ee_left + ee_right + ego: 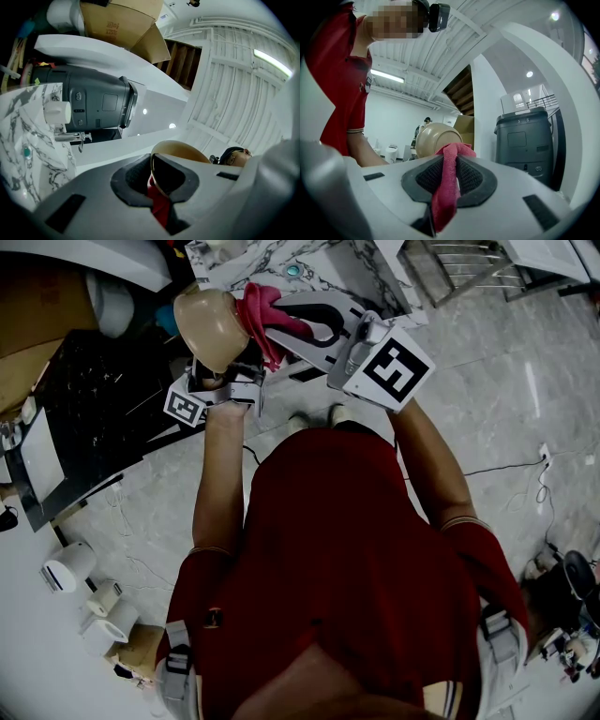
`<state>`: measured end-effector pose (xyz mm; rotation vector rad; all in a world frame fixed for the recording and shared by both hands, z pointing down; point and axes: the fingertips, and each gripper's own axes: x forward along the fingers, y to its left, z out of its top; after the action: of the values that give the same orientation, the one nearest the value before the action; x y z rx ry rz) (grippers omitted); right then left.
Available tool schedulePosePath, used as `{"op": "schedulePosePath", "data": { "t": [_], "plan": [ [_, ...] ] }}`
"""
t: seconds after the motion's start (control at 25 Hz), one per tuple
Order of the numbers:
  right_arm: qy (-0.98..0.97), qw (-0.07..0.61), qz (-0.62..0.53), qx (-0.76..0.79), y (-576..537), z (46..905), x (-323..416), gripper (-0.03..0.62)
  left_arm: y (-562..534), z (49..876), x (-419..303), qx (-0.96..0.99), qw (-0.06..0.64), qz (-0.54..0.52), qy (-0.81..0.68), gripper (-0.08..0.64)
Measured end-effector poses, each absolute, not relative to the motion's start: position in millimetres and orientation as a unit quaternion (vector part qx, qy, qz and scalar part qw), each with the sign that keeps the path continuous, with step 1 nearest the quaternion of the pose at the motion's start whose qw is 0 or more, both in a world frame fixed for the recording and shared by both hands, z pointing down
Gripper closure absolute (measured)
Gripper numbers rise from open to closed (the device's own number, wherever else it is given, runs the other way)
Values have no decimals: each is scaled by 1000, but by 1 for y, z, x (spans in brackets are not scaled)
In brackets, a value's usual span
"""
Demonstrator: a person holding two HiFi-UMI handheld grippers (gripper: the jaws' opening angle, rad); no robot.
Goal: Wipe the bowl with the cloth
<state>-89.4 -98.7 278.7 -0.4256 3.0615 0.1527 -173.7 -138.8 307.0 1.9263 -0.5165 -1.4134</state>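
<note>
Bowl (183, 150): L tool (154, 182); cloth (443, 206): R tool (450, 165)

The tan round bowl (211, 326) is held up in front of the person's chest, above the pale tiled floor (487, 390). The left hand-held gripper (223, 369) sits just below the bowl, its jaws closed on the rim. The pink cloth (265, 315) touches the bowl's right side. The right hand-held gripper (281, 324), right of the bowl, clamps the cloth between its jaws. Beyond the bowl stands the marble-patterned desk (361, 273). Left of the bowl lies a black flat surface (94, 395), with a brown cardboard box (23, 352) further left. Well left of the bowl and nearer the person, white rolls (67, 566) lie on the floor.
</note>
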Motion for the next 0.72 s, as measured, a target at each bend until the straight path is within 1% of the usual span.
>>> {"op": "schedulePosePath", "data": {
  "t": [0.28,0.72],
  "plan": [
    [990,38,48,-131,-96,273,-86,525,-145,319,-175,745,347,-517,-240,535],
    [987,65,43,-143,-100,260,-80,525,-143,321,-168,760,350,-489,-245,535]
  ]
}}
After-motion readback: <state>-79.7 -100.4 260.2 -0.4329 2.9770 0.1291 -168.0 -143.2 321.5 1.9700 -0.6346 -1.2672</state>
